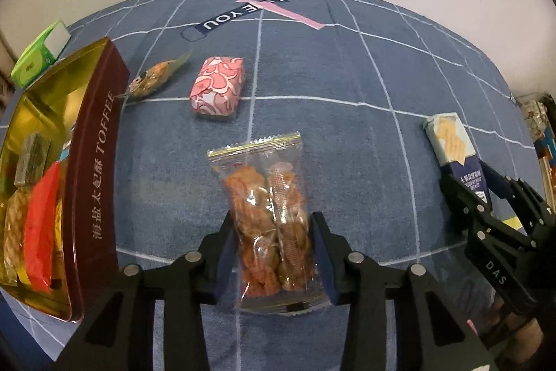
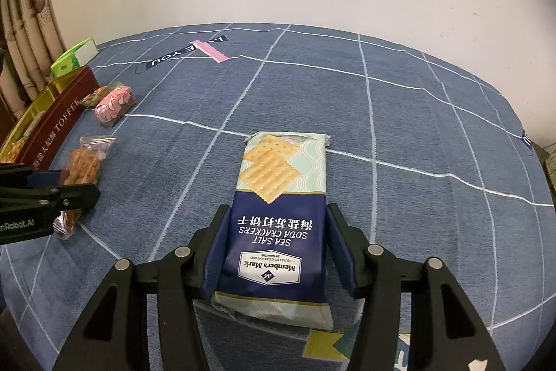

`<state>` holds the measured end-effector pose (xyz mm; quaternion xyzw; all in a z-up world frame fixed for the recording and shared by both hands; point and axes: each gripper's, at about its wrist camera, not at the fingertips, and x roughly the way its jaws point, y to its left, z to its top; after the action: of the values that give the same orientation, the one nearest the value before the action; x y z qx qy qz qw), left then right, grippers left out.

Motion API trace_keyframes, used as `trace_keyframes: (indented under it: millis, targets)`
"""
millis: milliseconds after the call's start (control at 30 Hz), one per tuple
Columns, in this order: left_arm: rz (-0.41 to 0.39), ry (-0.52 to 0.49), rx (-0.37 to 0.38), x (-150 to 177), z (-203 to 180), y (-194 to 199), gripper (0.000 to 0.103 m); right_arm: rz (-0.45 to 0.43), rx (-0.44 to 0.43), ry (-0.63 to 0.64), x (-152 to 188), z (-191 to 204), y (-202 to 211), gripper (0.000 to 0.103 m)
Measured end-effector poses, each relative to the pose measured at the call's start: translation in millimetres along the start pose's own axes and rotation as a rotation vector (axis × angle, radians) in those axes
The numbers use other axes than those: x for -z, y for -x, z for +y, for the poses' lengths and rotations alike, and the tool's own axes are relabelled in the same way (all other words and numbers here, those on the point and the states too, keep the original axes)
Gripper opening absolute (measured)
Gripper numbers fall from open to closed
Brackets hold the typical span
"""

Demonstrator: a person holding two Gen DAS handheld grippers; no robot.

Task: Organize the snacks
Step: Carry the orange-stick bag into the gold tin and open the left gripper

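Left gripper [image 1: 274,252]: pointed steeply down at the blue checked tablecloth [image 1: 347,127], jaws straddling a clear packet of fried snacks [image 1: 267,214]. The pads sit at the wrapper's two long edges; whether they press it cannot be told. The packet lies flat, long axis running straight away along the fingers, sealed end far.

Right gripper [image 2: 274,246]: likewise astride the sea salt soda cracker pack [image 2: 281,211], long axis along the fingers. The left pad looks against its side while a narrow gap shows at the right, so the pack is not yet pinched.

Toffee tin [image 1: 93,169]: open, dark red wall, gold inside, already holding several wrapped snacks. It stands just left of the left gripper, making the left hand the nearer one.

Loose items beyond: pink patterned packet [image 1: 217,87], small orange-and-green packet [image 1: 156,79], green box [image 1: 38,54] behind the tin. Nothing lies between the fried snacks and the tin wall.
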<state>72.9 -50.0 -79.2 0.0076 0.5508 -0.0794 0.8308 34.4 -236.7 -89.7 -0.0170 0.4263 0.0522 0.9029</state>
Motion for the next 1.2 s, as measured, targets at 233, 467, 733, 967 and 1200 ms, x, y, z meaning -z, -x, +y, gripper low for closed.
trace_keyframes:
  millis: [233,467,733,967,1200]
  targets:
    - [-0.004,-0.04,0.004,8,-1,10,0.041,0.0,0.001,0.0,0,0,0,0.052]
    - [-0.044,-0.068,0.014,15,-3,39,0.041,0.001,0.003,0.001,1,0,0,0.052]
    - [-0.116,-0.04,-0.003,14,10,78,0.041,0.001,0.004,0.003,1,0,-1,0.052]
    - [-0.156,0.029,-0.056,12,57,101,0.041,0.002,0.007,0.006,1,0,-1,0.051]
    - [-0.148,0.137,-0.145,16,131,111,0.041,0.002,0.008,0.008,0,0,-2,0.051]
